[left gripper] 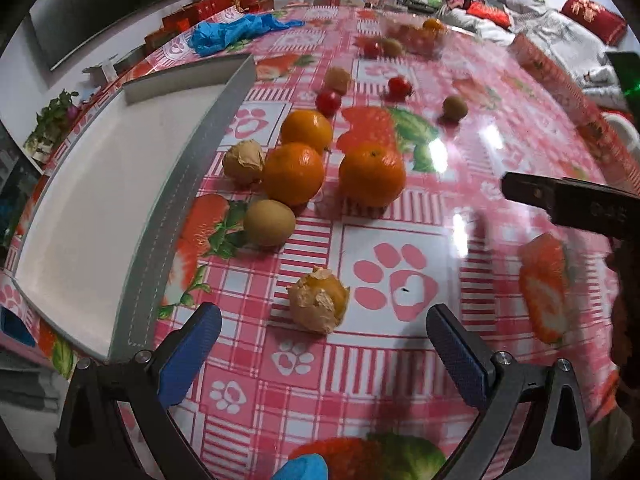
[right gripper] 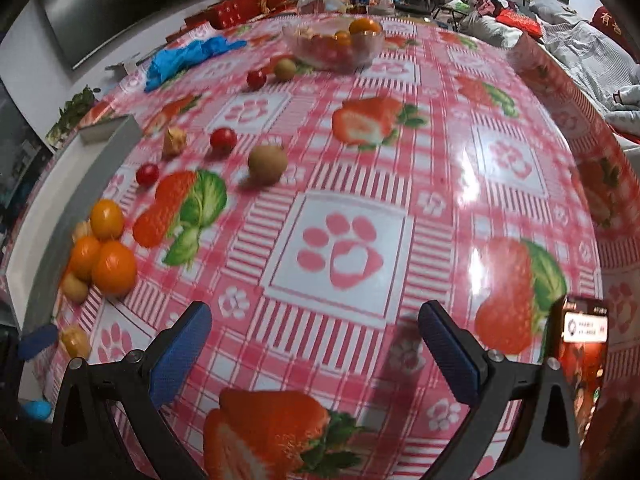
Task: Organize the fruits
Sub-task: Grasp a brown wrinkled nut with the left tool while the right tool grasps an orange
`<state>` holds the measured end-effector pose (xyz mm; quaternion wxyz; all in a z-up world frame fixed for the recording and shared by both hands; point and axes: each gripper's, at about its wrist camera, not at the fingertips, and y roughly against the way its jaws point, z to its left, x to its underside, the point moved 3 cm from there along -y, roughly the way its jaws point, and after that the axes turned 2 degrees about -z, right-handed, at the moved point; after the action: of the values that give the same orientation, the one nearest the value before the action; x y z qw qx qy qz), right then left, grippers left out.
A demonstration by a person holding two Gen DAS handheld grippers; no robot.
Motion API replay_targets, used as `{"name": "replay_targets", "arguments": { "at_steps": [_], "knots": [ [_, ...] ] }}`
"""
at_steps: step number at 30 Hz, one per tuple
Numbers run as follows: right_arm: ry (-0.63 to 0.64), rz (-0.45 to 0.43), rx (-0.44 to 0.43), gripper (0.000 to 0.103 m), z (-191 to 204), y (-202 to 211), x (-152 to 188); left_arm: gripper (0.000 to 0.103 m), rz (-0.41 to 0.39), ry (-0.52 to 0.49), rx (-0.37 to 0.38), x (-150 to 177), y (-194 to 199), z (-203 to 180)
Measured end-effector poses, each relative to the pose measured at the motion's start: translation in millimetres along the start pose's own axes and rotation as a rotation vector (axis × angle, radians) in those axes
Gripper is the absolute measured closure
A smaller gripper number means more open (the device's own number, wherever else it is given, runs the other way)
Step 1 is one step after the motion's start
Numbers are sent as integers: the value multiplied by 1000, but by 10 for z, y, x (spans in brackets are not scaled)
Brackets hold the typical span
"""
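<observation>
Both tools stand open and empty above the surface (left gripper: pixel 400 208), which is covered in a pink strawberry-and-paw-print cloth. The left tool (left gripper: pixel 324 344) has its blue pads spread wide, and a husked physalis (left gripper: pixel 319 300) lies on the cloth just ahead of the gap between them, not yet touched by either pad. Beyond it sit a smooth brown fruit (left gripper: pixel 269 222), three oranges (left gripper: pixel 294 173) close together, and another husked fruit (left gripper: pixel 243 161), all near the grey rim of the empty white tray (left gripper: pixel 100 184) on the left. Cherry tomatoes (left gripper: pixel 328 103) and a few more small brown fruits are scattered farther back. The right tool (right gripper: pixel 316 344) hovers over bare cloth, with a kiwi-like brown fruit (right gripper: pixel 267 164) well ahead of it and a clear bowl (right gripper: pixel 334 46) already holding some fruit at the far side. A phone (right gripper: pixel 582 344) lies by the right edge. The step in hand looks like the approach to a first pick on the left: the tray holds nothing, so the sorting seems barely begun. The next move would call for lowering and easing forward until the pads flank the physalis, then closing gently, since its papery husk would likely crush or tear under a firm squeeze, and it may roll.
</observation>
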<state>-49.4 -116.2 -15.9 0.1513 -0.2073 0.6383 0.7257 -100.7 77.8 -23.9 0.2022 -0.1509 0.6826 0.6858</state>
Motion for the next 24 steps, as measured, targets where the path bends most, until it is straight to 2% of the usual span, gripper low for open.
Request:
{"name": "replay_targets", "arguments": {
  "at_steps": [2,8,13,16,18,24],
  "knots": [
    [8,-2,13,0,4,2,22,0,-2,28,24,-18,-47,35],
    [38,-9,-23,0,107,38,-5,0,-29,50,13,-7,-67,53],
    [84,-16,-83,0,325,58,-46,0,37,51,8,-64,-86,48],
    [100,-21,-123,0,438,72,-76,1,28,36,-1,-62,-64,6],
    [117,-22,-152,0,532,72,-102,17,7,25,9,-45,-16,-19],
    [196,12,-228,4,866,-36,-159,54,-27,3,34,-37,65,-38]
  ]
}}
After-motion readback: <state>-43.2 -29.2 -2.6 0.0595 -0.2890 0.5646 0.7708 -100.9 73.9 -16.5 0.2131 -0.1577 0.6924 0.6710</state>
